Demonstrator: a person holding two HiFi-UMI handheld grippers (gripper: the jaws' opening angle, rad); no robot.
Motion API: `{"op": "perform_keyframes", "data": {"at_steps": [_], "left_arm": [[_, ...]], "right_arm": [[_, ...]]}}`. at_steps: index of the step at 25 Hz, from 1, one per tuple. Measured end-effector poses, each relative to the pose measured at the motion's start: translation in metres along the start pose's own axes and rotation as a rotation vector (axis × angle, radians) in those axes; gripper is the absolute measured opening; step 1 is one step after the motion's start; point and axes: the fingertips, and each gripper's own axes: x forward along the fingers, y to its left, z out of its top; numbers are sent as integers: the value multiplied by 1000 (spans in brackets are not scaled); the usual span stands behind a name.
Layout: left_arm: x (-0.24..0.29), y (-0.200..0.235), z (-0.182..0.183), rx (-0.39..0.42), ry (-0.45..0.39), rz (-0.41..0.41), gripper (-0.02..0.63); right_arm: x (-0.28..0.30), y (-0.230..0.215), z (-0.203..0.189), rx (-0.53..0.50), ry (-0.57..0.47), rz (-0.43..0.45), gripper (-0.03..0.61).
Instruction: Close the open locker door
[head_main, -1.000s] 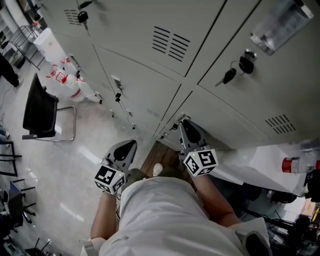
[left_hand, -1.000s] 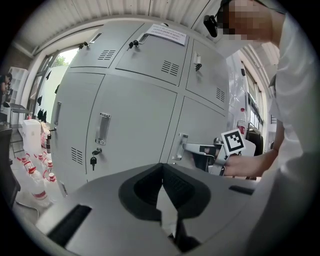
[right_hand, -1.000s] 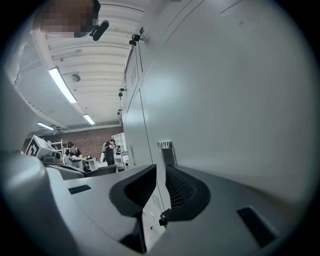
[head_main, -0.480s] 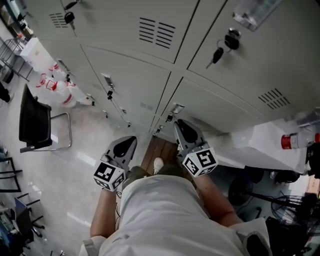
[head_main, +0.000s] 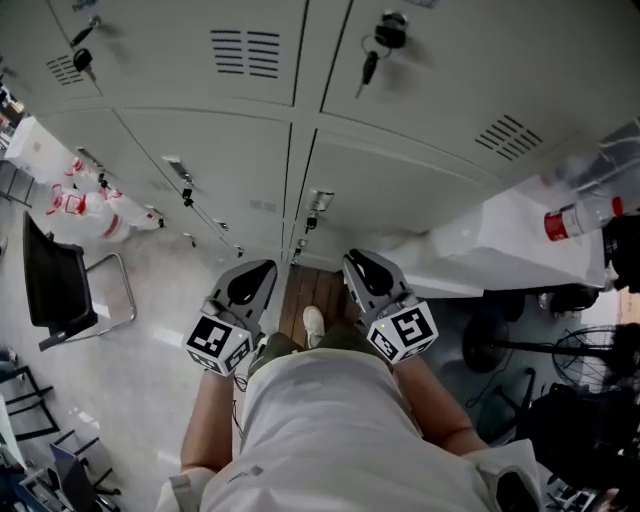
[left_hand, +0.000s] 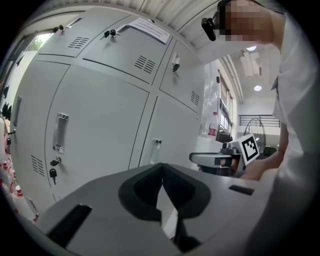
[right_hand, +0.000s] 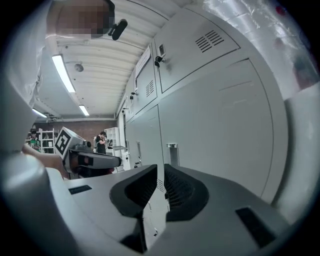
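Observation:
Grey lockers fill the head view, and every door I see lies flush with its frame. The lower door (head_main: 400, 185) straight ahead has a small handle (head_main: 320, 200) at its left edge. My right gripper (head_main: 352, 258) hovers just below that handle, clear of the door. Its jaws are closing with only a narrow slit left and nothing between them (right_hand: 161, 170). My left gripper (head_main: 262, 268) is level with it in front of the neighbouring door (head_main: 215, 165), its tips together and empty (left_hand: 162, 167).
A black chair (head_main: 55, 285) and white sacks with red print (head_main: 70, 205) stand at the left. A white covered surface (head_main: 500, 245) with a red-capped bottle (head_main: 578, 215) juts out at the right, a fan (head_main: 600, 350) below it. Keys (head_main: 383, 40) hang from an upper locker.
The right gripper, whose tip was at the door's handle, now sits a little back from it. The head view has swung, so the lockers slid leftward in frame.

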Motion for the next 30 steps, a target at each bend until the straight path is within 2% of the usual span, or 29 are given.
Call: {"op": "perform_keyframes", "data": {"at_steps": [8, 17, 22, 27, 30], "left_arm": [[18, -20, 15, 50, -6, -105, 3], [21, -37, 28, 92, -8, -167, 3], [20, -44, 26, 104, -1, -184, 3], [20, -46, 27, 112, -3, -185, 3], [19, -44, 27, 105, -5, -177, 3]], "right_arm": [[-47, -4, 1, -10, 6, -89, 54], [-79, -8, -3, -4, 15, -157, 54], [-82, -8, -2, -4, 7, -166, 54], [-78, 1, -2, -45, 9, -131, 40], [-76, 0, -2, -32, 3, -124, 40]]}}
